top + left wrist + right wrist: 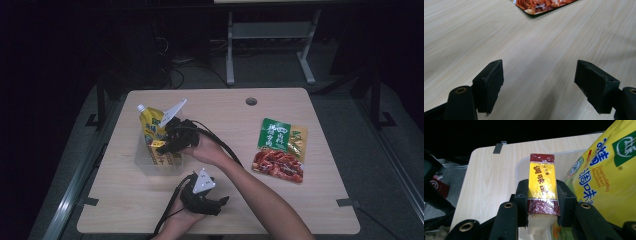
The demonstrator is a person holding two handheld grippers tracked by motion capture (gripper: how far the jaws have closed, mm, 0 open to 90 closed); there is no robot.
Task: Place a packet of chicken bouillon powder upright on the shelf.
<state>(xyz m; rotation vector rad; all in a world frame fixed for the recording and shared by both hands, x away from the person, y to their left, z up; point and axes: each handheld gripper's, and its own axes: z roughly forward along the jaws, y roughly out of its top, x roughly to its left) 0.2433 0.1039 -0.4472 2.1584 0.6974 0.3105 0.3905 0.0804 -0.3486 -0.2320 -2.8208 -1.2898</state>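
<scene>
A small yellow box with dark red ends (pixel 542 185) is clamped between the jaws of my right gripper (pixel 542 200), which is shut on it. The box hangs over a clear plastic bin (pixel 524 162), beside a big yellow chicken bouillon pouch (pixel 604 170) that stands in the bin. From above, the right gripper (pixel 162 144) reaches left across the bin (pixel 145 167) with the box (pixel 157 144) next to the pouch (pixel 149 124). My left gripper (pixel 220 203) rests near the table's front edge, jaws wide open (pixel 539 82) over bare wood, holding nothing.
A green and red snack packet (pixel 280 149) lies flat on the right half of the table, and its corner (pixel 541 5) shows ahead of the left gripper. A round cable hole (pixel 251 101) sits near the far edge. Metal table legs (pixel 230 50) stand behind.
</scene>
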